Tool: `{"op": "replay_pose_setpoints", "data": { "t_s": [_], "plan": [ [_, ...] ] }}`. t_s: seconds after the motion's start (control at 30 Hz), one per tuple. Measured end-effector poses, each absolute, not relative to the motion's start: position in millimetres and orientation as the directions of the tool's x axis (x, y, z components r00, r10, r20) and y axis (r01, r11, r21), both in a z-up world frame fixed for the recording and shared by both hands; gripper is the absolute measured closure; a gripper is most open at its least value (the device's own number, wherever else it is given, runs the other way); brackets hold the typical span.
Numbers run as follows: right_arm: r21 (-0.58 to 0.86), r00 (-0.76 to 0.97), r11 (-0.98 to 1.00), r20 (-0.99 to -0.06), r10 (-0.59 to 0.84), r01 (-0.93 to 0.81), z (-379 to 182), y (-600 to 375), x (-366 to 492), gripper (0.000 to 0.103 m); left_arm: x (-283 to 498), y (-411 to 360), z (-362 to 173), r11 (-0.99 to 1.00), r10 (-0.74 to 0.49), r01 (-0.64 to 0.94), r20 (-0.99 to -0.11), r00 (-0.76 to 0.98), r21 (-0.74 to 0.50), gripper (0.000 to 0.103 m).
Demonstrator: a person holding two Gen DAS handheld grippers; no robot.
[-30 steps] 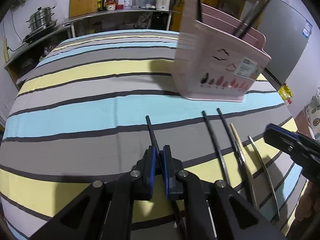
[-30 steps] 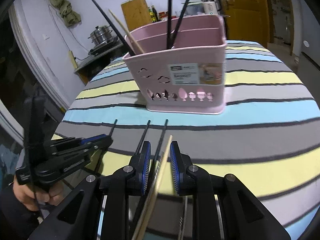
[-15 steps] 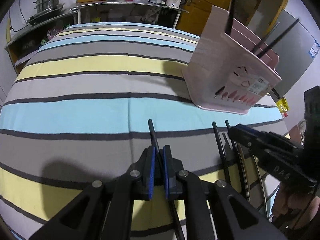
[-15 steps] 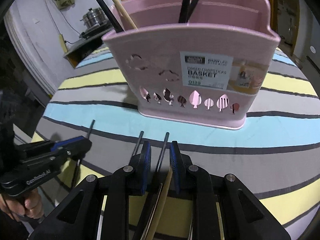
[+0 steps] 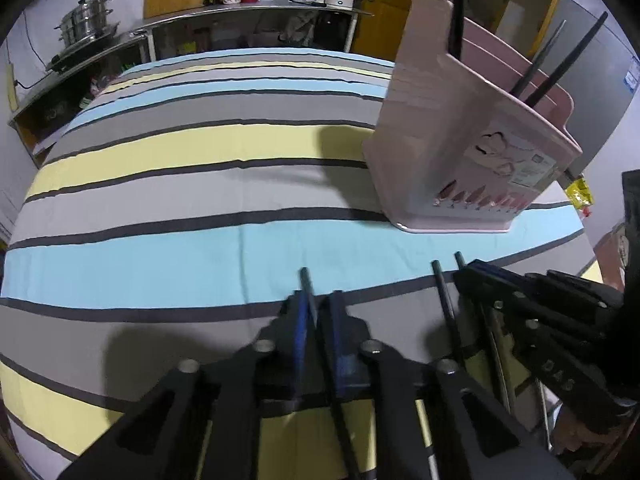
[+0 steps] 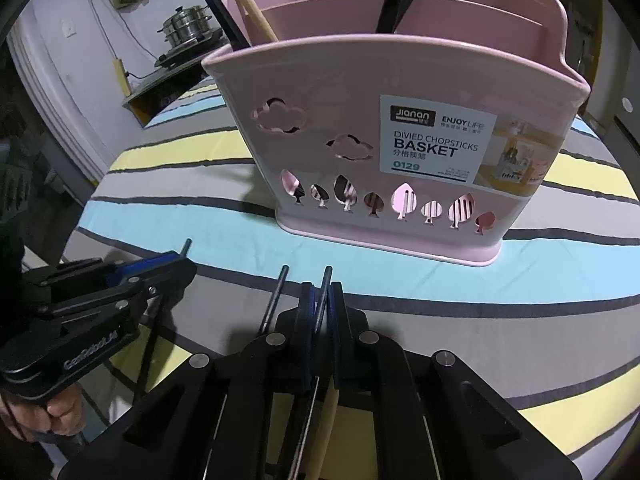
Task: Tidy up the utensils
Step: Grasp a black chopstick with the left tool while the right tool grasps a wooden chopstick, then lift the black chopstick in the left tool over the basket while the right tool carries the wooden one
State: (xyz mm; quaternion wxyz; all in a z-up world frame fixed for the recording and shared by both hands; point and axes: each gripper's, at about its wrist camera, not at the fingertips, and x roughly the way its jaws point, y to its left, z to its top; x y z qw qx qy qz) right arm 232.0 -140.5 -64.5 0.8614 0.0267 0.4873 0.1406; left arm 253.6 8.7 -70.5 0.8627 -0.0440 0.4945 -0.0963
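A pink chopstick basket [image 6: 400, 140] stands on the striped tablecloth [image 6: 560, 272], with several black chopsticks and one wooden chopstick [image 6: 244, 4] upright in it. My right gripper [image 6: 320, 304] is shut on a black chopstick [image 6: 327, 276] lying in front of the basket. Another black chopstick [image 6: 278, 288] lies just left of it, and a wooden one [image 6: 330, 404] runs under the fingers. My left gripper [image 5: 318, 310] is shut on a separate black chopstick [image 5: 306, 280]. The basket [image 5: 460, 152] is ahead to its right and the right gripper [image 5: 476, 276] close beside it.
More loose chopsticks [image 5: 442, 292] lie between the two grippers. A yellow packet [image 5: 580, 194] sits at the table's right edge. Behind the table are a steel counter with pots [image 5: 84, 30] and a yellow door [image 5: 384, 8]. A hand [image 6: 60, 412] holds the left gripper.
My right gripper moved forward and down toward the basket, then its jaws closed on the black chopstick. My left gripper kept its grip, shifting slightly; the right gripper now sits nearer in its view.
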Motion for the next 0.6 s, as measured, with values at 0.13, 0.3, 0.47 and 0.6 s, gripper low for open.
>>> {"op": "replay_pose_setpoints", "data": {
  "t_s": [0.13, 0.3, 0.47, 0.6],
  "plan": [
    [0.196, 0.501, 0.954, -0.817, 0.286, -0.227, -56.0, -140.5, 228.2, 0.097, 254.7, 17.5, -69.6, 0.971, -0.239, 0.101, -0.841, 0.485, -0.217, 0.096],
    [0.209, 0.53, 0.948, -0.79, 0.308, -0.239, -37.5, -141.4, 223.4, 0.098, 248.7, 19.0, -57.0, 0.967, -0.254, 0.11, -0.825, 0.505, -0.23, 0.096],
    [0.219, 0.574, 0.944, -0.752, 0.325, -0.248, -10.6, -147.0, 217.2, 0.098, 241.5, 22.3, -26.5, 0.961, -0.277, 0.137, -0.788, 0.55, -0.242, 0.097],
    [0.218, 0.62, 0.941, -0.71, 0.335, -0.259, 16.2, -151.2, 210.7, 0.098, 235.2, 25.5, 1.8, 0.955, -0.293, 0.154, -0.753, 0.589, -0.252, 0.098]
  ]
}}
